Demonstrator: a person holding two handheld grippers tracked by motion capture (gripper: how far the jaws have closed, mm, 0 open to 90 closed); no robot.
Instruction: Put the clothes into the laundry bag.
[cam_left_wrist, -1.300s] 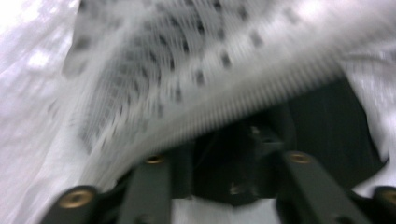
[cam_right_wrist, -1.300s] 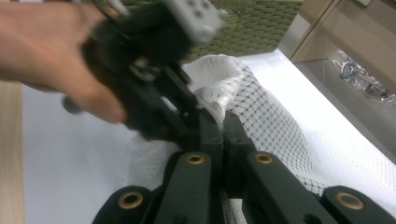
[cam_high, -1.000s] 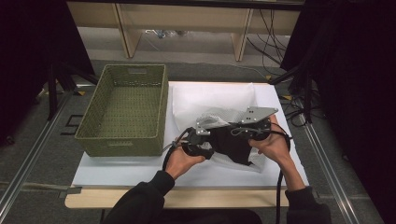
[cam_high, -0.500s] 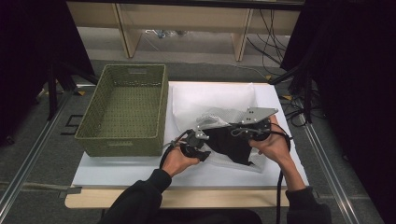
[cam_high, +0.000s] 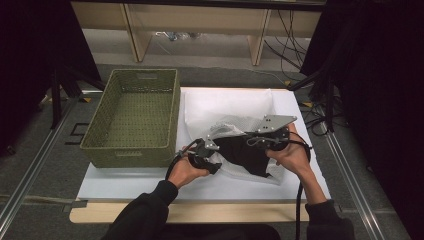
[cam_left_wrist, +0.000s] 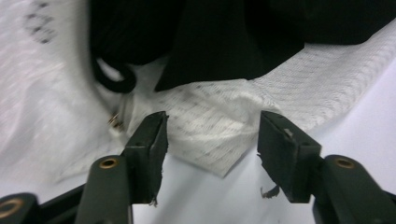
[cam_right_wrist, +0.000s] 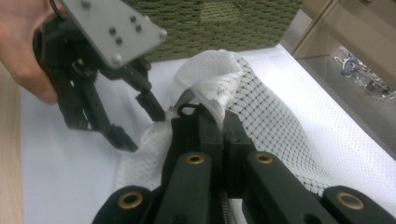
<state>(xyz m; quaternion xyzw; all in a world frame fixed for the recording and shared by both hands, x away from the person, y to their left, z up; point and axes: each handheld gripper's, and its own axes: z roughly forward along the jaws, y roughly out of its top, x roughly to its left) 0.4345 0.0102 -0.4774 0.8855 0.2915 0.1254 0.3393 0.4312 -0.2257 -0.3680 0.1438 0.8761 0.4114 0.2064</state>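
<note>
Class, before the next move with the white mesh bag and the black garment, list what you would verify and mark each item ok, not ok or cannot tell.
1. Right hand-held gripper clamped on the white mesh bag: ok, jaws shut at the bag's edge near the zip.
2. Left hand-held gripper gripping the bag: not ok, jaws apart, mesh corner between them but unpressed; they have just been opening.
3. Black garment fully inside the bag: cannot tell.
4. Bag resting on the white sheet: ok.
5. Green basket ready to receive: ok, nothing seen in it, standing left of the sheet.
6. Zip closed: cannot tell.
</note>
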